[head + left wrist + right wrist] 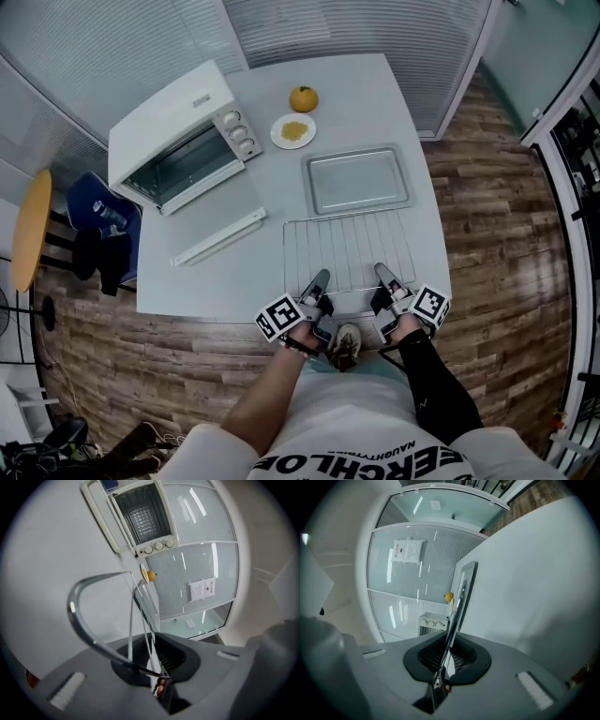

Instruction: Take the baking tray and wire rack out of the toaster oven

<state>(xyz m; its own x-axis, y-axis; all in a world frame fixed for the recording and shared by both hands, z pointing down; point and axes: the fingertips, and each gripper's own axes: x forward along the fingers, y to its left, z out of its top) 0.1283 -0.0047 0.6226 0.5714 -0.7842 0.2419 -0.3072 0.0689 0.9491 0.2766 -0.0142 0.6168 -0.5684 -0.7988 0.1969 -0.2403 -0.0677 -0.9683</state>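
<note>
White tabletop (216, 272) carries everything, and the toaster oven (173, 136) stands at its far left corner with its mouth empty. Both task things are already out of it. The baking tray (357, 180) lies flat to the right of the oven in the head view. The wire rack (349, 251) is farther from the oven, just past the tray's near edge, close to the person.

The step in hand looks like laying the rack down. To do it well, keep both sides level so that it does not twist, and let its far edge meet the tabletop short of the tray. Let go only once it rests flat, both sides together.

The left hand-held gripper (320, 278) and the right hand-held gripper (382, 272) are each closed tight on the rack's near edge, one toward each corner. Both point toward the oven's side of the tabletop, nearly level and tipped slightly down, side by side. The forearms reach in from the person's body.
</note>
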